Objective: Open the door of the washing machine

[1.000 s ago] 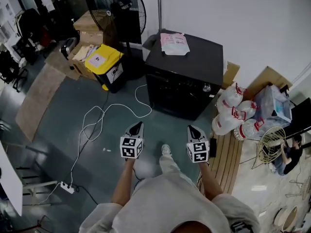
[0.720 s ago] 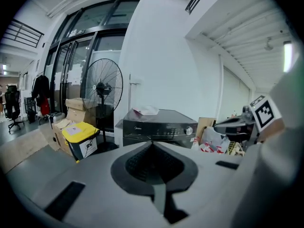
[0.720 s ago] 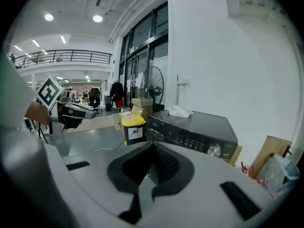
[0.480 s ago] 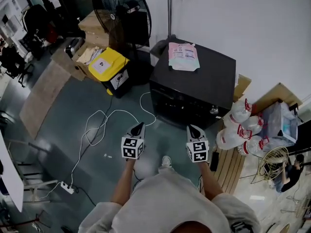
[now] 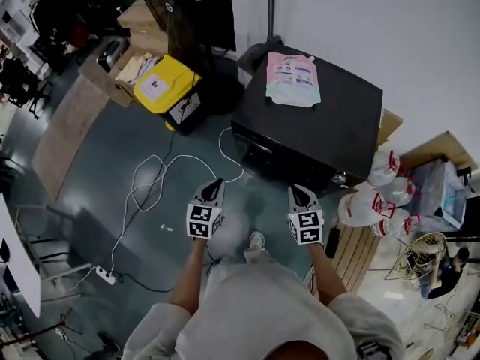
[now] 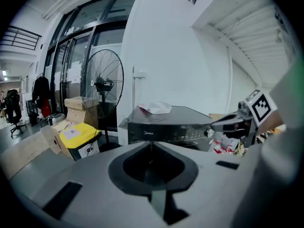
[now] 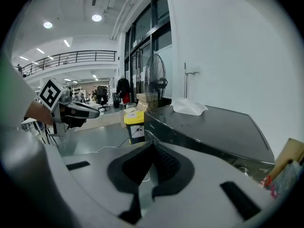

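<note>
Washing machine (image 5: 315,118): black box against white wall, front closed, ahead of both grippers, well apart from them. Head view only: yellow bin (image 5: 161,85) left of machine, white cable (image 5: 139,172) on floor. Left gripper (image 5: 216,183): jaws together, empty; its view alone shows fan (image 6: 103,82) and machine's front panel (image 6: 168,128). Right gripper (image 5: 297,190): jaws together, empty. Pink pouch (image 5: 292,70) on machine top.

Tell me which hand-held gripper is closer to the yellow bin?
The left hand-held gripper, on the side of the yellow bin; the right hand-held gripper is over by the white bags.
</note>
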